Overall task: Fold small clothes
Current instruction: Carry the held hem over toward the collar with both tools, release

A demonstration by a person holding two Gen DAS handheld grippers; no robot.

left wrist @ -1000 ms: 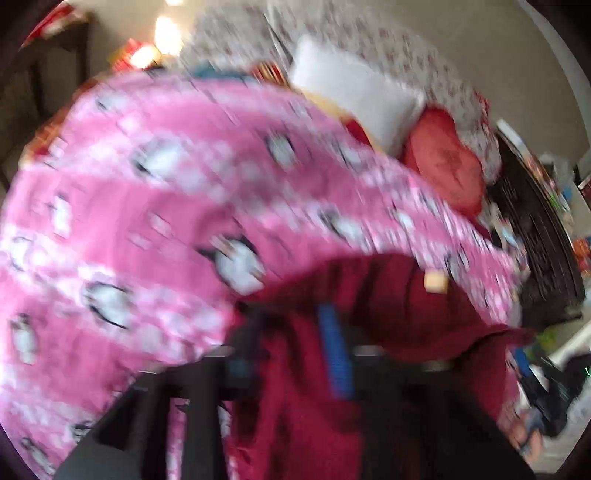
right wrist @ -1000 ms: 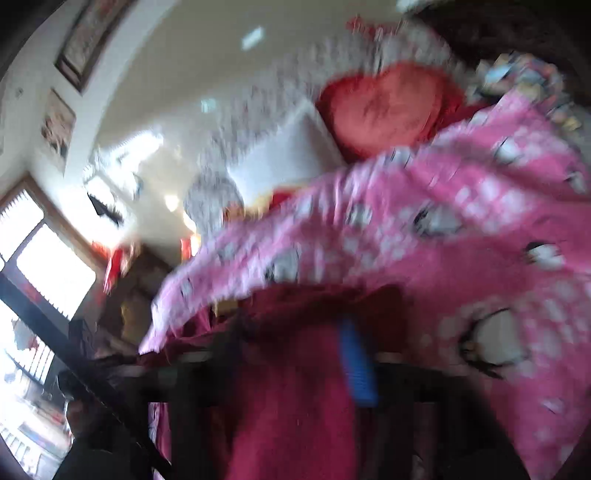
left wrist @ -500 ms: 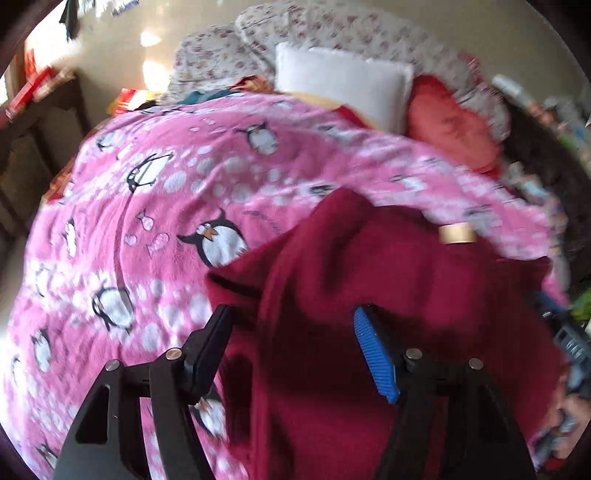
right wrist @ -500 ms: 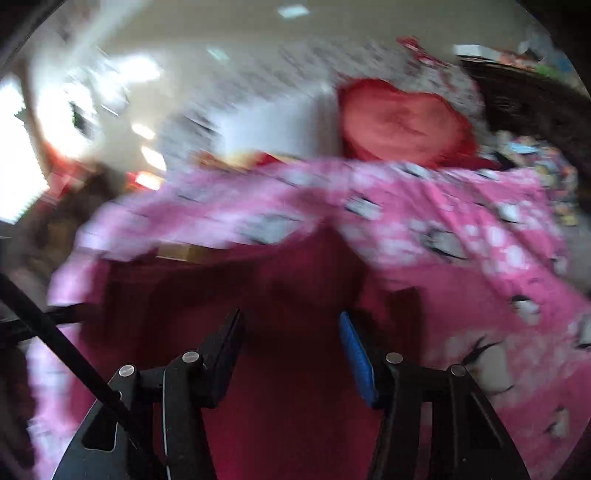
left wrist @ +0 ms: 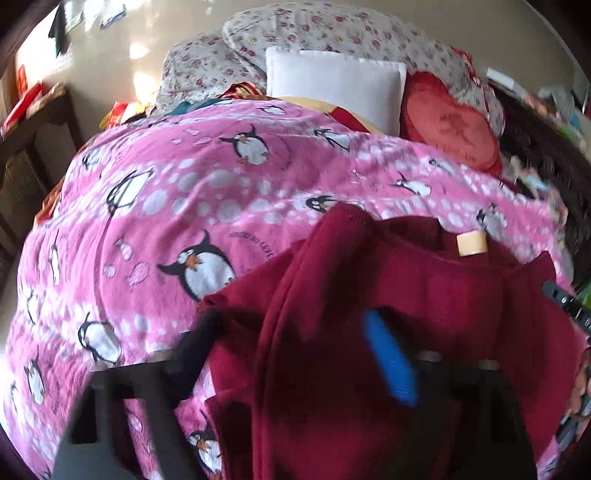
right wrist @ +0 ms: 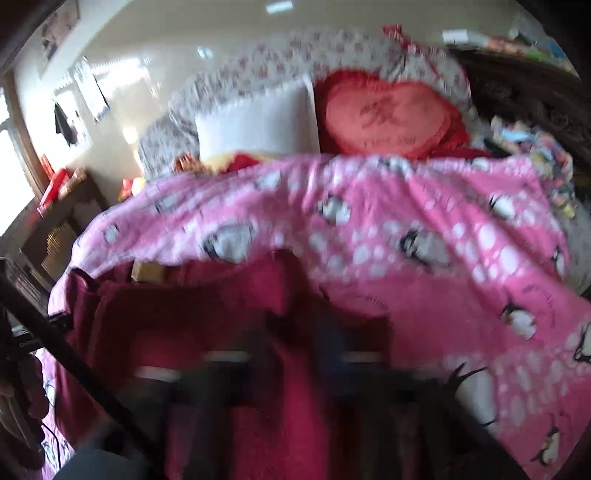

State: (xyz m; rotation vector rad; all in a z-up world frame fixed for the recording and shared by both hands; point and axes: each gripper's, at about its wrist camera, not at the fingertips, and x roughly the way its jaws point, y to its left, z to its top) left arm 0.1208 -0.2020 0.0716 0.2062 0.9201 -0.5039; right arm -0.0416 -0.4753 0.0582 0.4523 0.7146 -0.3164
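A dark red garment (left wrist: 424, 288) with a tan neck label (left wrist: 471, 243) lies crumpled on a pink penguin blanket (left wrist: 184, 192). My left gripper (left wrist: 291, 354) is low over its left part. Its jaws are closing with a raised fold between them; the blue pad (left wrist: 388, 358) lies on the cloth, and the black finger (left wrist: 195, 354) is at the garment's edge. In the right wrist view the same garment (right wrist: 184, 306) fills the lower left. My right gripper (right wrist: 314, 354) is blurred; its jaws are closing and almost together, pinching red cloth at the garment's right edge.
At the head of the bed are a white pillow (left wrist: 332, 88), a red heart cushion (left wrist: 448, 129) and floral bedding (left wrist: 332, 33). Dark wooden furniture (left wrist: 33, 122) stands to the left, a cluttered dark shelf (left wrist: 535, 147) to the right. A black rod (right wrist: 55, 332) crosses the right view's lower left.
Both grippers have come down onto the red garment and rolled nearer level. The left jaws narrowed around a fold. The right jaws went from wide apart to nearly together on the cloth.
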